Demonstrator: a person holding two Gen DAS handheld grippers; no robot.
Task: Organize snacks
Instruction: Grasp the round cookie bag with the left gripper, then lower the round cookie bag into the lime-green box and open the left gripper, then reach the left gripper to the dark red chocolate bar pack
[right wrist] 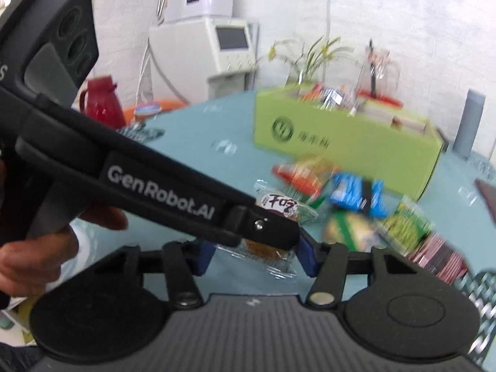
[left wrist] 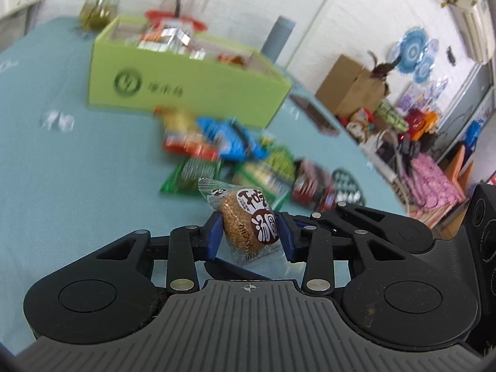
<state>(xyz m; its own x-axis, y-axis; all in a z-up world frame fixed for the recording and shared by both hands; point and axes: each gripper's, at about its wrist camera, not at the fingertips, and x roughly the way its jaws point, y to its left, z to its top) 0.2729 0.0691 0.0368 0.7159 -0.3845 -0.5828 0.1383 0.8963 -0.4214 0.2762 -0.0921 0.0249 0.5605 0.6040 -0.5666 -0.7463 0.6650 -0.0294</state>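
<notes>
My left gripper is shut on a clear-wrapped sesame cake snack, held above the teal table. In the right wrist view the left gripper's arm crosses from the left and holds the same sesame cake. My right gripper is open with its blue fingers on either side of the cake's lower end; I cannot tell if they touch it. A green snack box with packets inside stands further back; it also shows in the right wrist view. A pile of loose snack packets lies before it.
A vase with flowers and a grey cylinder stand behind the box. A dark flat object lies near the table's right edge. A red jug and white machine stand beyond the table.
</notes>
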